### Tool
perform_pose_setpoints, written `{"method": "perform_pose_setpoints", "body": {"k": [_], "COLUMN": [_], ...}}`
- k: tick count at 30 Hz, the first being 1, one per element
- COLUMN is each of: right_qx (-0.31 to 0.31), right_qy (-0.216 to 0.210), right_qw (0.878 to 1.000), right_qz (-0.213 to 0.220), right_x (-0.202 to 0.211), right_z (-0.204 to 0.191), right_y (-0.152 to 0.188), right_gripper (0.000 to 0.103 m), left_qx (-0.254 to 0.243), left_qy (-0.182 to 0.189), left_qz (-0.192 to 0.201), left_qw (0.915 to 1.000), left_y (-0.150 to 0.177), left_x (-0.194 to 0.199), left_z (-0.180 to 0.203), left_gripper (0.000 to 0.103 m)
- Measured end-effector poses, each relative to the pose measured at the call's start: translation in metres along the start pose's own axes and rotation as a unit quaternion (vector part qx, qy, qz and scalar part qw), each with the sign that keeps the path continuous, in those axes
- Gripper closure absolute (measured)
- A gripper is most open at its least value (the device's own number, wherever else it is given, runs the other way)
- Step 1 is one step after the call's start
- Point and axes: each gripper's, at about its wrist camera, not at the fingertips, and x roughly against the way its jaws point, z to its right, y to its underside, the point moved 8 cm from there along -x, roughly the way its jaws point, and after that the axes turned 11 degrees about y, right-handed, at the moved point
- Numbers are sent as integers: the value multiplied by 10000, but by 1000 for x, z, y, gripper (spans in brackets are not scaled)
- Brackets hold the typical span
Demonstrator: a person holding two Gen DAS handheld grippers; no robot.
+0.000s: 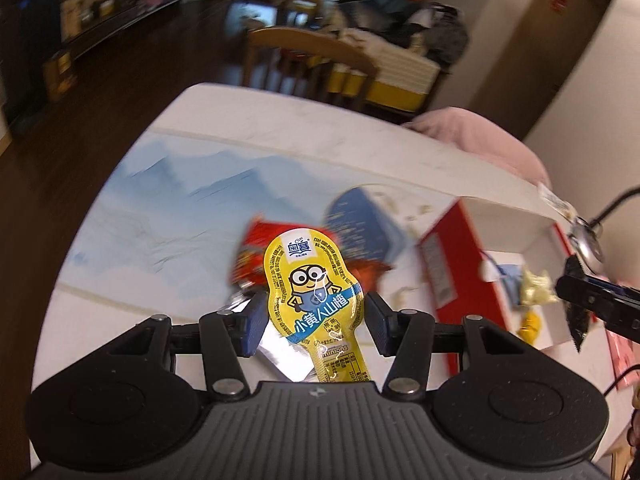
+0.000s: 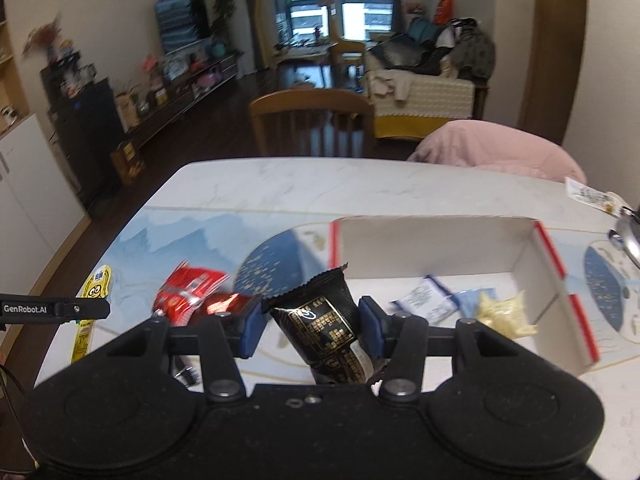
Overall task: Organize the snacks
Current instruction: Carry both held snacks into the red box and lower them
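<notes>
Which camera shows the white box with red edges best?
The right wrist view: the box lies open ahead, its inside and wrappers visible. The left wrist view shows only its red side and part of the inside.

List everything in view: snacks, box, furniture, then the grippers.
Minion snack pack: 1, yellow, held between left jaws.
Black snack packet: 1, black with gold print, held between right jaws.
Red snack bag: 1, red, on the table left of the box.
Box: 1, white inside, red outside, open, on the table.
Blue-white packet: 1, inside the box.
Pale yellow wrapper: 1, inside the box.
Table: 1, white marble look.
Wooden chair: 1, brown, behind the table.
Pink cloth: 1, far right.
Left gripper: black, shut.
Right gripper: black, shut.
</notes>
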Motion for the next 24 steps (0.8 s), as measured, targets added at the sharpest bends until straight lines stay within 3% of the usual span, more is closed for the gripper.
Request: {"method": "perform_pose_setpoints", "body": {"k": [12, 24], "right_qx": [-604, -1027], "right_qy": [419, 713], "right_qw": [9973, 9916], "right_qz": [-12, -340], "right_x": [-22, -70], "right_z": [94, 176], "right_y": [-9, 2], "right_gripper": [54, 54], "left_qx": [-851, -1459], "left_qy": [570, 563], "left_qz": [-283, -908], "left_qw": [9943, 9835], "left_y": [-32, -31], "left_x": [-53, -141], "left_z": [119, 195], "left_gripper": [52, 52]}}
